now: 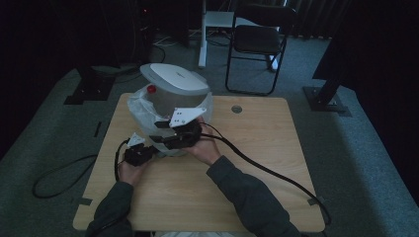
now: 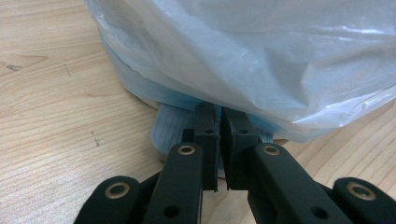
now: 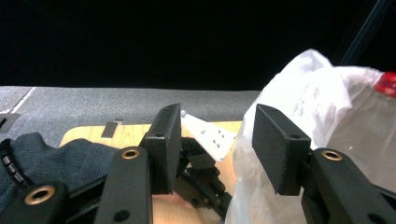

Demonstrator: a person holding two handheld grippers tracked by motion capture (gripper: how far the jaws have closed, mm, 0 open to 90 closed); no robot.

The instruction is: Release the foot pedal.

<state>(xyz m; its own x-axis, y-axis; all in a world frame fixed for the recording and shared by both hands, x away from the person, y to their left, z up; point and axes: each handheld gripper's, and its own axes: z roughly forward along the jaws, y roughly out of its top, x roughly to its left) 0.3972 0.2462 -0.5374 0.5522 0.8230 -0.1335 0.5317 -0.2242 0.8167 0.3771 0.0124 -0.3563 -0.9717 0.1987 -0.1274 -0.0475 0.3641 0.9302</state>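
L gripper (image 2: 219, 140) sits near the light wooden desk (image 1: 257, 163)'s left edge, jaws nearly closed, pinching the hem of the translucent whitish plastic bin liner (image 2: 261, 60) at the base of the grey lidded waste bin (image 1: 173, 91). R gripper (image 3: 217, 140), jaws part open, holds nothing beside the liner. Step, I'd say: fitting the liner. Next: R grabs plastic.

Small grey bin (image 1: 173, 106) with white swing lid (image 1: 174, 77) and red button (image 1: 151, 89), standing upright at far left part of wooden table (image 1: 257, 148). Lined with translucent pale-blue plastic bag (image 2: 243, 56), draped loosely over outer wall down to base, wrinkled, bottom edge touching tabletop.
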